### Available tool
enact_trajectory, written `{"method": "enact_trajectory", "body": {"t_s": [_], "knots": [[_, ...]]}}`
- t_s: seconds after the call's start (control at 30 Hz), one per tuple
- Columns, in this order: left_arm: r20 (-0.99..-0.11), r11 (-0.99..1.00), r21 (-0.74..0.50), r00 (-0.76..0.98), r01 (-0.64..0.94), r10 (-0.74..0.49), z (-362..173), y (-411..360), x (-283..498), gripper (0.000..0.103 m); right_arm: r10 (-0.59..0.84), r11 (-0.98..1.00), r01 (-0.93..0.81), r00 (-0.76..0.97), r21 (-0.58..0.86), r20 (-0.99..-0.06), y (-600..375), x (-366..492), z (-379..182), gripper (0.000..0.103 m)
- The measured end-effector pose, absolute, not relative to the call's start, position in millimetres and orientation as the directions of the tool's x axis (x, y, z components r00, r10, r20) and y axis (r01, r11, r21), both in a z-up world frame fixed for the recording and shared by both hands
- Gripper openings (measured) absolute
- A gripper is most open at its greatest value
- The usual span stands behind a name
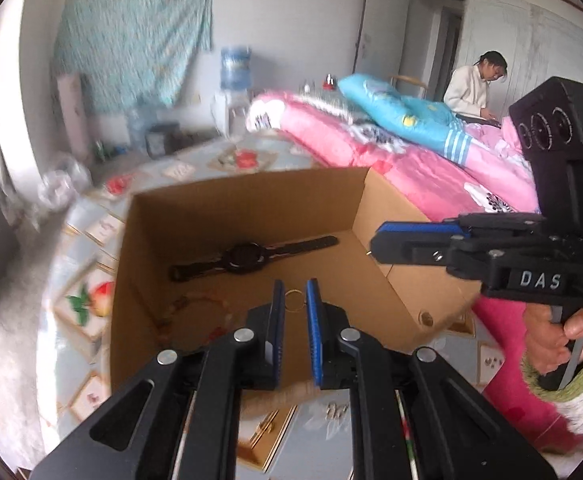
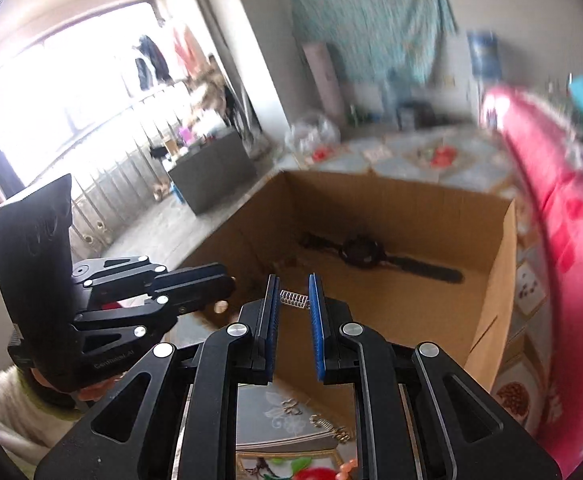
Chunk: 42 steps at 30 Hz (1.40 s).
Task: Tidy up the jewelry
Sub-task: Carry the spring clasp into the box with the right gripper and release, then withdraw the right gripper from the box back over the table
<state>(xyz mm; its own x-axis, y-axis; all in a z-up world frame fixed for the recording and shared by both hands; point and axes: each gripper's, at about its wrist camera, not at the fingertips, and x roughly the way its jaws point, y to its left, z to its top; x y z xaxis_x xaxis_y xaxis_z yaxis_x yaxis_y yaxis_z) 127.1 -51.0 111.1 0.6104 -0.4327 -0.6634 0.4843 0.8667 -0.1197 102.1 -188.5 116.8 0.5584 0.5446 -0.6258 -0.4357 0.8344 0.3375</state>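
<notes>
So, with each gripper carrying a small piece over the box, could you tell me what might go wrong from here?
1. The gold ring is pinched only at its edges by the left gripper; it could twist out and drop.
2. The silver piece spans the right gripper near the fingertips, so it may slip.
3. Dropped pieces could land on the watch in the box.
</notes>
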Motion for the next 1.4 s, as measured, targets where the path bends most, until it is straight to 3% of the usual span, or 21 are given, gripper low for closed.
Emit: {"method": "enact_trajectory", "body": {"t_s": [0.1,0.27,0.33,0.73,1.07,1.27,1.4], "knots": [[-0.707,0.860,-0.185,0.543,0.475,-0.452,98.8,-61.7,160.5,0.011,0.535,0.841,-0.398,0.508,0.367,-0.675,-189.3,130.9,105.6,0.013],[-0.761,0.870,-0.178,0.497,0.460,-0.418,83.4,-76.0,188.9,0.011,0.523,0.851,-0.337,0.467,0.403,-0.714,-196.2,162.5,92.9,0.018],[-0.766,0.876,-0.199,0.488,0.440,-0.420,80.1,-74.9,195.2,0.017,0.530,0.847,-0.321,0.467,0.423,-0.708,-201.0,168.2,91.9,0.018],[-0.665,0.880,-0.238,0.591,0.411,-0.456,105.5,-36.2,168.7,0.018,0.547,0.837,-0.343,0.559,0.427,-0.622,-220.2,135.6,120.6,0.019],[-0.508,0.882,-0.173,0.728,0.438,-0.461,129.3,10.7,69.3,0.021,0.646,0.763,-0.519,0.614,0.385,-0.453,-221.4,44.3,145.5,0.024],[-0.521,0.881,-0.186,0.716,0.436,-0.464,106.4,23.4,31.5,0.021,0.707,0.706,-0.594,0.553,0.387,-0.441,-205.9,1.3,123.0,0.024],[-0.584,0.885,-0.153,0.682,0.439,-0.439,73.8,10.0,21.2,0.021,0.695,0.715,-0.558,0.510,0.421,-0.506,-190.5,-7.3,86.6,0.024]]}}
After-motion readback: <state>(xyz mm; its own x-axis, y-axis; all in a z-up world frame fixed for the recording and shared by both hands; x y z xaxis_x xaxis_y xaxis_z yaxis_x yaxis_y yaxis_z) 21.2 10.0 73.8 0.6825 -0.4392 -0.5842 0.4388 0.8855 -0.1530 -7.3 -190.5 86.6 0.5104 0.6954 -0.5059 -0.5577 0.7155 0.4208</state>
